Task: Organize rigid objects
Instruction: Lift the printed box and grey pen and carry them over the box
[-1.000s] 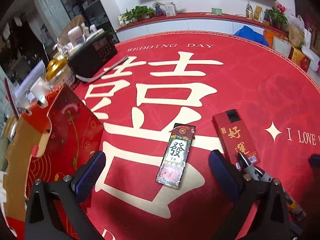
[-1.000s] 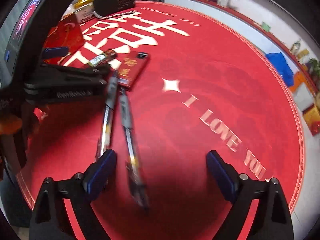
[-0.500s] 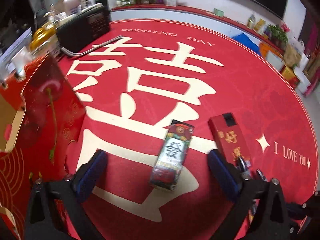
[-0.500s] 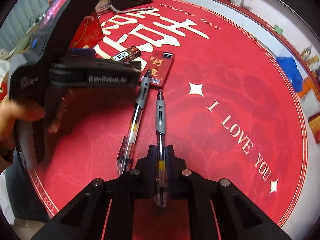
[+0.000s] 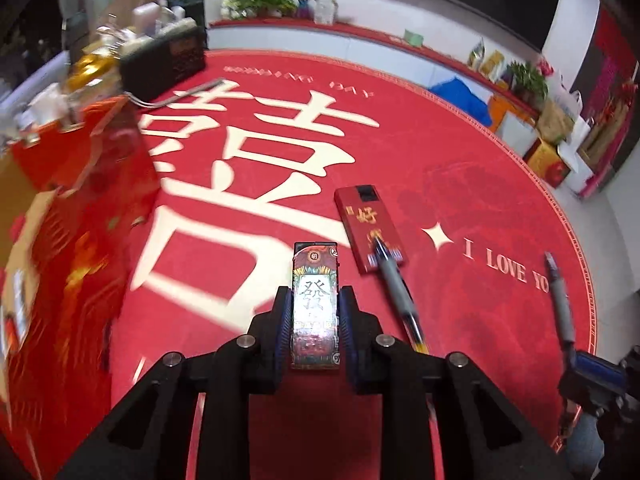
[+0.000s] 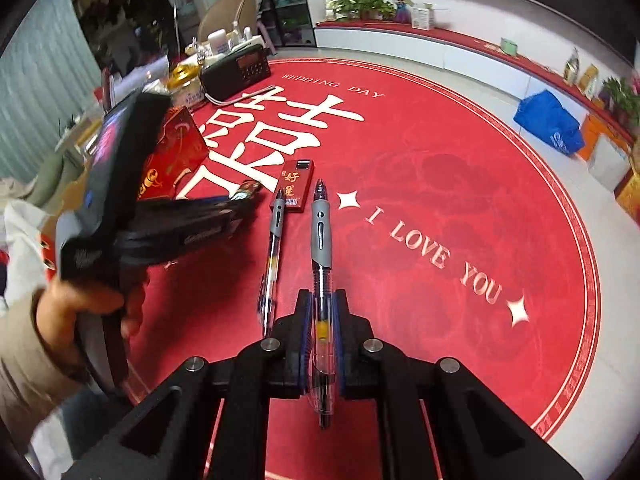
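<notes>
A: Low in the frame's centre, the left tool (image 5: 315, 322) is closing round the flat, patterned rectangular lighter (image 5: 315, 304): light, stiff, glossy, best gripped mid-length.

B: Right tool (image 6: 323, 330) clamps the clear, grey-gripped pen (image 6: 322, 264) by its slick barrel; a second pen (image 6: 272, 256) lies above-left on the red mat (image 6: 420, 160).

Round red mat (image 6: 460, 208) (wedding print), black radio (image 6: 236, 74), blue bag (image 6: 548, 122)

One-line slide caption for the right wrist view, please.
Right gripper shut on a pen above the red mat, a second pen and a red box lying beyond.
</notes>
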### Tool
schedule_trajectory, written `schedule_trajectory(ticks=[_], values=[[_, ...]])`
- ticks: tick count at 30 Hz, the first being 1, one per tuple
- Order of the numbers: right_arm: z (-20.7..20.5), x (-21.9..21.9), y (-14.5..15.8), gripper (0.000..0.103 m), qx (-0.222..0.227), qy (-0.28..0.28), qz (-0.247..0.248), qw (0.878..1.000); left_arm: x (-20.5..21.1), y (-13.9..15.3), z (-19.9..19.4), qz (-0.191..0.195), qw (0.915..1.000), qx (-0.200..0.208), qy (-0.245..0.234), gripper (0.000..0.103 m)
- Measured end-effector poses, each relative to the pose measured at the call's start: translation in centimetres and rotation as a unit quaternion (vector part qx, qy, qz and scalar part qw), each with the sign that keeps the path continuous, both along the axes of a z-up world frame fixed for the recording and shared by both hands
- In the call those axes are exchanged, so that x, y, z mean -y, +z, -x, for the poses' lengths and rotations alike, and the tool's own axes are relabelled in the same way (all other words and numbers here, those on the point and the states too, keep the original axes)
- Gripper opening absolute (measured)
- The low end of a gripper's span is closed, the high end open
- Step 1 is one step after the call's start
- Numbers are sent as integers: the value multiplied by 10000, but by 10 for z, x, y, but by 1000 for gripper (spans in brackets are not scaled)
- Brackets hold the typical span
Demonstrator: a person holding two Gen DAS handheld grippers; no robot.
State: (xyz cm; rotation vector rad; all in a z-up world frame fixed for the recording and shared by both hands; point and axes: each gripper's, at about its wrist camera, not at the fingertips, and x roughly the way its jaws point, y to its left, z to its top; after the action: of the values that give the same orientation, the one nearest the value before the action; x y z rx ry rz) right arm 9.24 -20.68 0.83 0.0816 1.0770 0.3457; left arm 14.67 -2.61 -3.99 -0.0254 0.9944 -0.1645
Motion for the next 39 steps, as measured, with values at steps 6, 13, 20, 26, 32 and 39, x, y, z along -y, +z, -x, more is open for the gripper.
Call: schedule_trajectory(ticks=[6,13,20,26,32,39], values=[[21,9,-1,11,-146,-265,-269,9992,-5,24,51,-136,9976,523,432,26],[44,5,14,11,-52,-364,-327,9988,-9,47,101,-522,9915,983,677,26],[57,-25,35,11,157,-133,-390,9990,-30,65,133,-632,9863,1228,902,26],[63,-64,52,11,386,164,-402,9983,-64,78,148,-635,9800,1359,1308,26],[66,-100,61,11,468,488,-443,9967,-97,86,162,-624,9734,1461,1653,26],[67,-141,74,11,618,857,-448,9934,-127,92,172,-720,9643,1580,2002,26]])
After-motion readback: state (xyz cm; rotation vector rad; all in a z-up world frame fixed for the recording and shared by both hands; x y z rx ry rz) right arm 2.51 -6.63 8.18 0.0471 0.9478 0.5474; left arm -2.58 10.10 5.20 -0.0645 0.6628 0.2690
